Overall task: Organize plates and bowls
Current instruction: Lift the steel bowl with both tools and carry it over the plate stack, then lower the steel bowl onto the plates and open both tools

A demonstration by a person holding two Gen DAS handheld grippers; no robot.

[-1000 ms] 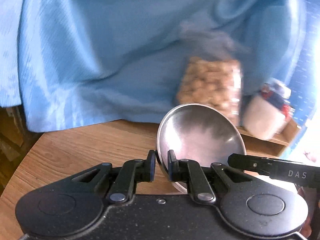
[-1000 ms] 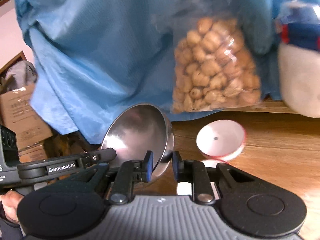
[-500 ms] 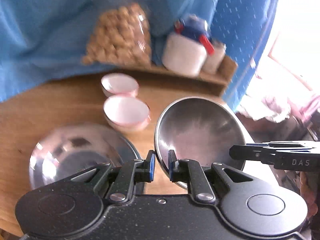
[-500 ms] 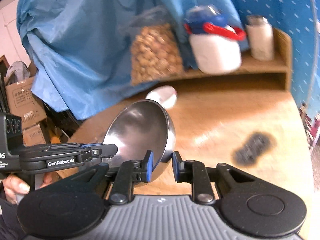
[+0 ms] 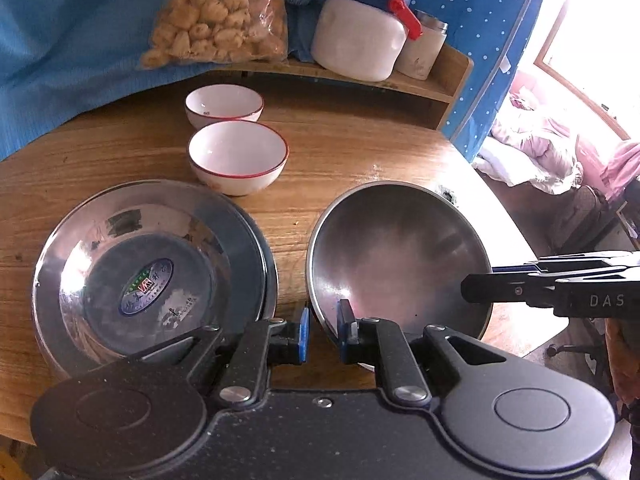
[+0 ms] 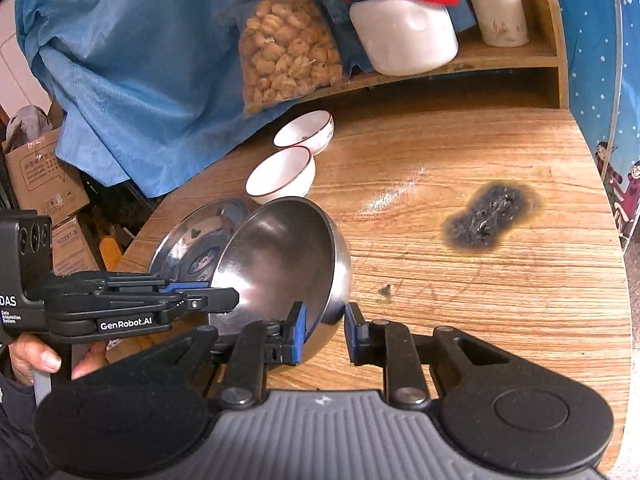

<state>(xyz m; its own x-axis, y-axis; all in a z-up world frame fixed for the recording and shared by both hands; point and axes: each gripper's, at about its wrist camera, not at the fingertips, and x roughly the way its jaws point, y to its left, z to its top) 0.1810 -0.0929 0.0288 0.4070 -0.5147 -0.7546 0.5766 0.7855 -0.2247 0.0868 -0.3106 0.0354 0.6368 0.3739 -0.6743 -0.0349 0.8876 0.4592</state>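
A steel bowl (image 5: 396,256) is held tilted above the wooden table (image 5: 360,152) by both grippers. My left gripper (image 5: 322,332) is shut on its near-left rim. My right gripper (image 6: 325,332) is shut on its other rim, and the bowl shows in that view too (image 6: 280,260). A wide steel plate (image 5: 148,276) with a sticker lies on the table to the left, also in the right wrist view (image 6: 188,244). Two white bowls with red rims stand behind it, the nearer (image 5: 238,156) and the farther (image 5: 224,104).
A low wooden shelf (image 6: 512,56) at the back holds a bag of snacks (image 6: 288,56), a white jar with a red handle (image 6: 404,28) and a white cup (image 6: 496,8). A black burn mark (image 6: 492,216) is on the table at right. Blue cloth (image 6: 140,52) hangs behind.
Both grippers have swung down and across with the steel bowl, from facing the blue cloth to above the table. The steel plate and white bowls have come into view.
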